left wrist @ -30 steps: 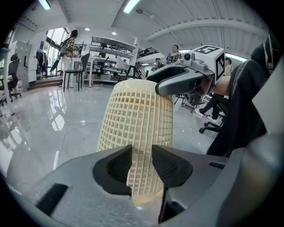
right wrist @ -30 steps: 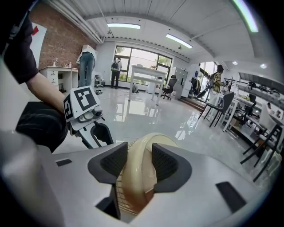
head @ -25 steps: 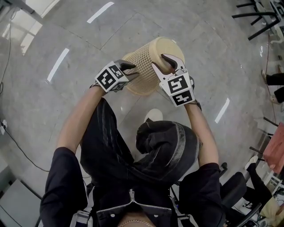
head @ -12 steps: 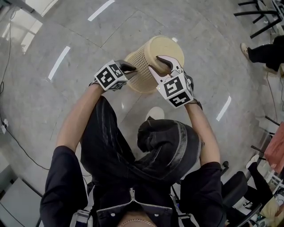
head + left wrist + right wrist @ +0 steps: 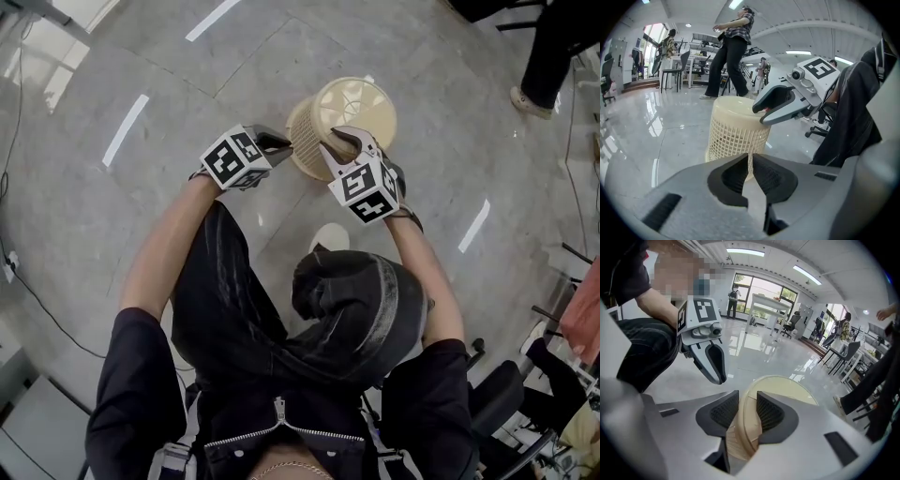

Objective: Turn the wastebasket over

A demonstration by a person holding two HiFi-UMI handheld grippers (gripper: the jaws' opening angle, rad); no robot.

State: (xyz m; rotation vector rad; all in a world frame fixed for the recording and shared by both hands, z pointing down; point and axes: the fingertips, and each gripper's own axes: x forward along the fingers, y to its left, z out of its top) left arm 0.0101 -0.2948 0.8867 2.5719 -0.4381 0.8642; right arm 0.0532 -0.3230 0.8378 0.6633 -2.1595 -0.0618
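The cream mesh wastebasket [image 5: 349,105] stands upside down on the grey floor, its solid base on top and its flared mouth down [image 5: 735,136]. My right gripper [image 5: 343,142] reaches over it from the near side. Its jaws are closing, and the pads press on the raised rim of the base [image 5: 749,405]. My left gripper [image 5: 281,142] hangs just left of the basket without touching it. Its jaws are closing too, down to a slit with nothing between them [image 5: 750,161].
A person [image 5: 562,42] walks past beyond the basket, also in the left gripper view [image 5: 729,51]. Chairs and tables [image 5: 677,65] stand far off. My own shoe [image 5: 326,241] is close behind the basket. A cable [image 5: 37,309] lies at the left.
The basket has swung from tilted to standing base-up on the floor. My right gripper sank with it. The left gripper's jaws closed beside the mesh wall. The passer-by walked across.
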